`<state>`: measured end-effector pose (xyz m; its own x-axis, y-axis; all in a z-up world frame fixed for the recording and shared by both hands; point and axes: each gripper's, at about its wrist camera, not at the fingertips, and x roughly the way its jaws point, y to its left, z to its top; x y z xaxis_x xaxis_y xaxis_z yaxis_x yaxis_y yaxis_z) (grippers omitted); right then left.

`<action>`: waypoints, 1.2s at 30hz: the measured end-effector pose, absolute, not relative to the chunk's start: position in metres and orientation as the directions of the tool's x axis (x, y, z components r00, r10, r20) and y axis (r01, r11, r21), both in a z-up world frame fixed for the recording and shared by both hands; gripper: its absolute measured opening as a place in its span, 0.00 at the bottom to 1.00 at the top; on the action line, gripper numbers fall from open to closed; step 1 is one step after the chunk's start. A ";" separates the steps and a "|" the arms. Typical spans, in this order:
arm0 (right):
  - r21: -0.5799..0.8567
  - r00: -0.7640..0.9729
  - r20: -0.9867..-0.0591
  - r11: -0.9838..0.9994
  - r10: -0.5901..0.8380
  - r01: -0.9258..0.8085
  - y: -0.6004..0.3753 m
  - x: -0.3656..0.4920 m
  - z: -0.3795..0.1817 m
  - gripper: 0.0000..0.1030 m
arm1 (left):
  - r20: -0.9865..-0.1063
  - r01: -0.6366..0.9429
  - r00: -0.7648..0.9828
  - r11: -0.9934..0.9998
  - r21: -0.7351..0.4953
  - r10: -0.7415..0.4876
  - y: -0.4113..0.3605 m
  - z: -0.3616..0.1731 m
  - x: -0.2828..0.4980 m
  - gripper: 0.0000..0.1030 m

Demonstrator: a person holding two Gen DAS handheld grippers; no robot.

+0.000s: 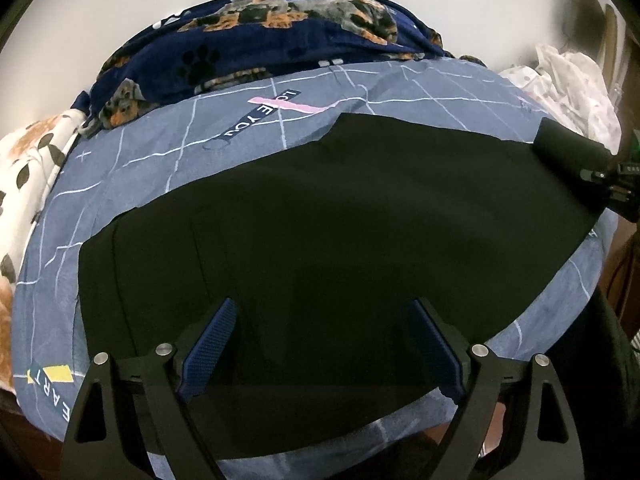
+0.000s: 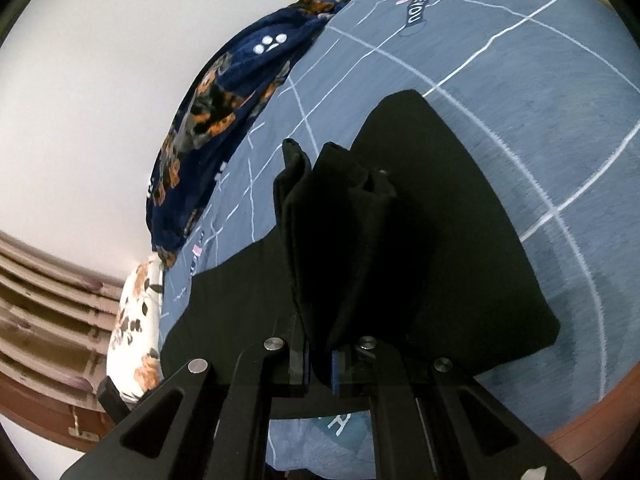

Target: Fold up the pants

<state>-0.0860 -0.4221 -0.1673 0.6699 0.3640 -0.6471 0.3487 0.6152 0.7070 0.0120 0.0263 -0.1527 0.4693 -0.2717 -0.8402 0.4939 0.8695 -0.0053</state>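
black pants (image 1: 320, 216) flat, bunched end raised

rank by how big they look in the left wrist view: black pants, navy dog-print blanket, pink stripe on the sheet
1. black pants, largest, though nearest the camera.
2. navy dog-print blanket, farther back, so its true size is unsure.
3. pink stripe, clearly smallest.

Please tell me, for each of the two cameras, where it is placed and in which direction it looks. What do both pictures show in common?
Left wrist: sits on the left gripper, looks down over the black pants spread on the blue bedsheet; its open fingers show, and the right gripper at far right.
Right wrist: sits on the right gripper, looks along the bed; its fingers are shut on a bunched fold of pants.
Shared: pants, bedsheet, dog-print blanket, white wall.
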 end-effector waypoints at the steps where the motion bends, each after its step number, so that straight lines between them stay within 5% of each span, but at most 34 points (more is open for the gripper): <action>1: 0.706 0.666 -0.648 0.619 0.369 0.344 -0.419 -0.085 -0.168 0.07 | -0.841 0.494 0.468 0.870 -0.007 -0.272 0.026 -0.153 0.012 0.86; 36: 0.724 0.609 -0.643 0.626 0.464 0.288 -0.367 -0.063 -0.177 0.08 | -0.860 0.498 0.437 0.867 -0.012 -0.264 0.025 -0.159 0.014 0.86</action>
